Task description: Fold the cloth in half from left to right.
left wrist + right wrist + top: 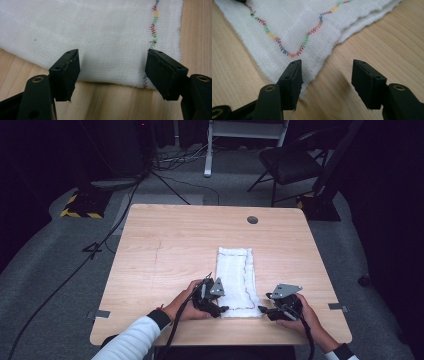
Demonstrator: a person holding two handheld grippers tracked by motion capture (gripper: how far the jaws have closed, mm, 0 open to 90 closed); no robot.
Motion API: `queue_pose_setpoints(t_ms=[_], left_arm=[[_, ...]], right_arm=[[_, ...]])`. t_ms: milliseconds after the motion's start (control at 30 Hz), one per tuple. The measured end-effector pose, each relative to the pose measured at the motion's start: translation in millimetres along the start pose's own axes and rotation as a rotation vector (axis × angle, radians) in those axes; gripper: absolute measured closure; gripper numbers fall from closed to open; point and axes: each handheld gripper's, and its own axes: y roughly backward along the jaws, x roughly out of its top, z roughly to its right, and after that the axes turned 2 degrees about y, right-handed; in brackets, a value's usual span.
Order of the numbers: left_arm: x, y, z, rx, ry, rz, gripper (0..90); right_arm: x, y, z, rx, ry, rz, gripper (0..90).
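Cloth (pixel 236 280) lies flat, long axis running from near edge toward table's (pixel 165 250) far side

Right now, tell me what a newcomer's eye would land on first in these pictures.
First, the white cloth, folded into a long strip in the middle of the wooden table, with a zigzag seam of coloured thread running along it. Next, the two black tools at its near end: the left gripper and the right gripper, both open, each at a near corner.
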Motion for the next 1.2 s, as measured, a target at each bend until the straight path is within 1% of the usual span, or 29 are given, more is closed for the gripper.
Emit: queue_pose_setpoints(t_ms=[33, 100, 167, 233, 333, 367, 400, 467, 533, 567, 600, 633, 667, 733, 800, 833, 900, 1000, 1067, 1100, 1167, 1200], left_arm=[[-2.3, 1.6, 2.3, 0.007, 0.003, 0.005, 28.4], [-4.6, 5.1, 5.2, 0.015, 0.005, -0.004, 28.3], [-4.8, 8.0, 5.5, 0.032, 0.006, -0.013, 25.4], [-4.5, 10.2, 2.2, 0.029, 0.022, -0.010, 22.4], [-2.2, 12.9, -5.8, 0.052, 0.042, -0.001, 22.3], [-1.0, 13.8, -9.7, 0.062, 0.051, -0.005, 22.2], [0.2, 14.7, -13.3, 0.080, 0.061, -0.001, 22.0], [3.5, 17.0, -22.6, 0.106, 0.079, 0.019, 22.0], [10.0, 18.8, -33.2, 0.151, 0.074, 0.027, 22.2], [13.5, 19.1, -39.8, 0.177, 0.072, 0.026, 22.5], [16.9, 18.5, -46.8, 0.192, 0.086, 0.032, 22.9], [20.1, 17.5, -54.1, 0.194, 0.109, 0.042, 23.1], [23.4, 16.2, -61.3, 0.204, 0.119, 0.043, 23.3], [29.6, 12.4, -74.8, 0.237, 0.127, 0.035, 23.3], [33.9, 8.1, -86.9, 0.243, 0.166, 0.051, 23.8], [35.8, 6.3, -92.6, 0.247, 0.173, 0.049, 23.9], [39.4, 1.0, -102.4, 0.249, 0.208, 0.055, 24.0], [43.6, -8.2, -115.0, 0.264, 0.237, 0.047, 24.1], [45.5, -15.2, -123.0, 0.265, 0.261, 0.035, 24.7], [46.2, -18.5, -126.2, 0.266, 0.267, 0.029, 25.6], [47.7, -26.0, -129.9, 0.293, 0.267, 0.004, 25.7], [48.1, -29.8, -131.6, 0.297, 0.272, -0.001, 25.9]], right_arm=[[0.7, 0.1, -2.8, -0.001, 0.011, 0.001, 41.7], [2.4, 0.1, -7.6, 0.003, 0.027, -0.002, 39.9], [4.4, -0.3, -10.5, 0.019, 0.041, -0.003, 37.6], [6.5, -0.2, -10.2, 0.031, 0.044, 0.008, 36.8], [10.4, 2.1, -3.7, 0.021, 0.027, 0.034, 36.8], [12.0, 3.2, -0.3, 0.011, 0.026, 0.045, 36.9], [14.0, 4.5, 3.7, 0.001, 0.017, 0.056, 37.2], [17.9, 6.4, 13.5, -0.012, -0.003, 0.085, 39.0], [22.2, 5.7, 24.4, -0.027, -0.017, 0.096, 40.9], [24.7, 4.2, 30.4, -0.036, -0.025, 0.106, 42.4], [27.6, 2.2, 36.0, -0.044, -0.031, 0.111, 43.3], [31.1, -0.1, 41.7, -0.053, -0.041, 0.109, 43.8], [34.8, -2.7, 46.8, -0.064, -0.046, 0.113, 44.6], [43.5, -7.6, 55.8, -0.086, -0.041, 0.116, 44.8], [52.5, -12.8, 65.2, -0.091, -0.053, 0.127, 45.2], [57.2, -15.9, 69.5, -0.100, -0.055, 0.131, 45.3], [66.1, -23.4, 79.2, -0.107, -0.069, 0.136, 45.8], [78.9, -38.2, 92.3, -0.116, -0.089, 0.131, 45.8], [85.9, -49.0, 99.3, -0.107, -0.111, 0.128, 45.8], [89.3, -54.3, 101.5, -0.117, -0.109, 0.117, 45.8], [94.9, -64.0, 106.0, -0.116, -0.117, 0.103, 45.8], [97.2, -68.2, 107.9, -0.125, -0.119, 0.100, 46.2]])
